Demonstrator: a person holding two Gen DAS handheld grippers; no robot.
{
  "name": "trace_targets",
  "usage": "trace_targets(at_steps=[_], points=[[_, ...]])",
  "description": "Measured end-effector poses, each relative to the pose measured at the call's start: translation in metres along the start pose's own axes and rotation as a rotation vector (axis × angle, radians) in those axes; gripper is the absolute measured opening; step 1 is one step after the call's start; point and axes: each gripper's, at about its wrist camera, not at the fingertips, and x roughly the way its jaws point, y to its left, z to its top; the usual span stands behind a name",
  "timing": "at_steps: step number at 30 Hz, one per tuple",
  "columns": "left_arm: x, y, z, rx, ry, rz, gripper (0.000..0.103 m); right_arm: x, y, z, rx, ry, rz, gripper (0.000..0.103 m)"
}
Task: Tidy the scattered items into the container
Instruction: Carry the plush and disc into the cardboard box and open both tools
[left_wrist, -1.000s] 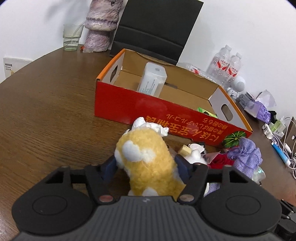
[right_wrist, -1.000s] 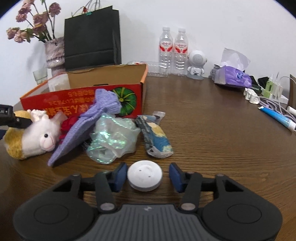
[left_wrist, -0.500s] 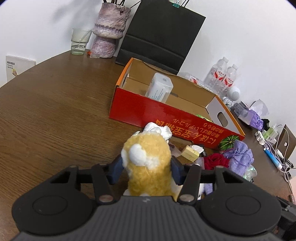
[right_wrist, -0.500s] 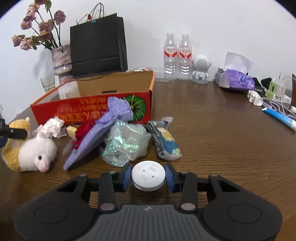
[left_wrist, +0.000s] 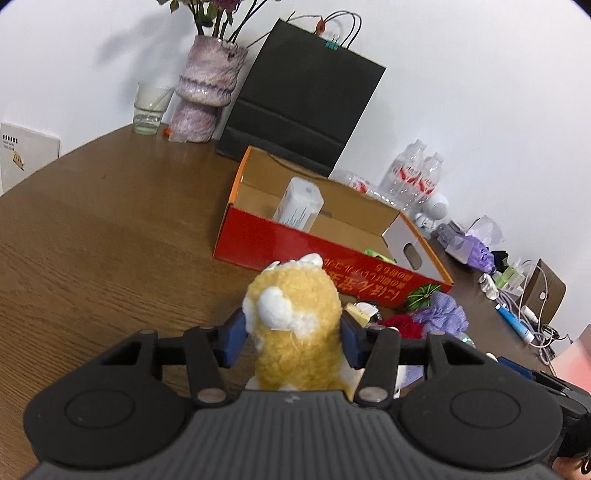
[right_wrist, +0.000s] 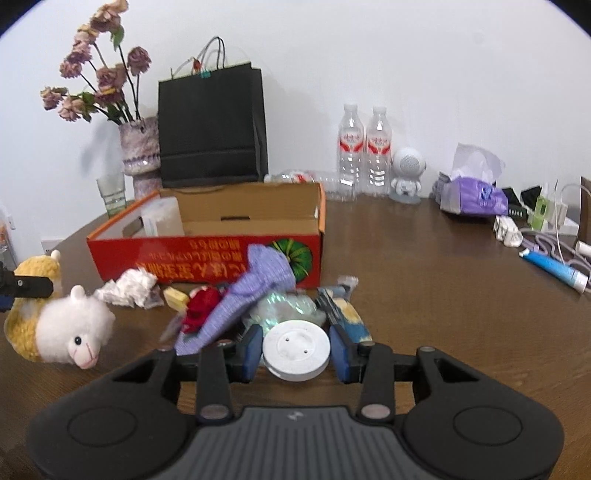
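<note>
My left claw (left_wrist: 293, 334) grips the fluffy yellow-and-white plush alpaca (left_wrist: 295, 328); my right claw (right_wrist: 295, 350) pinches the round white plastic disc (right_wrist: 296, 350) between its pads.

Setting: I read this as an office or meeting room put to household use. Evidence: I see a large rounded wood-grain surface (right_wrist: 424, 280) against a plain white wall. Along the wall stand a vase of dried flowers (right_wrist: 138, 147), a black paper gift bag (right_wrist: 210, 125), two water bottles (right_wrist: 364, 147), a tissue pack (right_wrist: 474, 192), and chargers with cables (right_wrist: 546, 214). A wall socket plate (left_wrist: 27, 149) shows in my left view.
</note>
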Motion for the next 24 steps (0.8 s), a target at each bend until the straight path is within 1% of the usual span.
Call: trace_targets(at_steps=[4,7,10,14,16,18,20,24], points=[[-0.006,0.002,0.002,0.0,-0.012,-0.008,0.053,-0.004,0.005,0.005,-0.006,-0.015,0.005,0.038],[-0.008,0.001,0.011,0.001,-0.016,-0.035,0.053,-0.005,0.005,0.013,-0.001,-0.033,0.007,0.038],[-0.01,-0.009,0.036,0.032,-0.056,-0.059,0.053,-0.004,0.005,0.03,-0.003,-0.063,0.012,0.038],[-0.001,-0.03,0.078,0.078,-0.13,-0.083,0.053,0.003,0.01,0.066,-0.011,-0.13,0.032,0.038],[0.012,-0.038,0.097,0.09,-0.146,-0.093,0.053,0.013,0.014,0.085,-0.021,-0.154,0.042,0.038],[0.034,-0.045,0.116,0.091,-0.145,-0.098,0.053,0.03,0.017,0.107,-0.038,-0.168,0.048,0.038],[0.059,-0.05,0.131,0.083,-0.124,-0.101,0.053,0.052,0.02,0.127,-0.058,-0.166,0.053,0.038],[0.122,-0.054,0.16,0.069,-0.054,-0.098,0.053,0.108,0.022,0.163,-0.085,-0.133,0.059,0.038]])
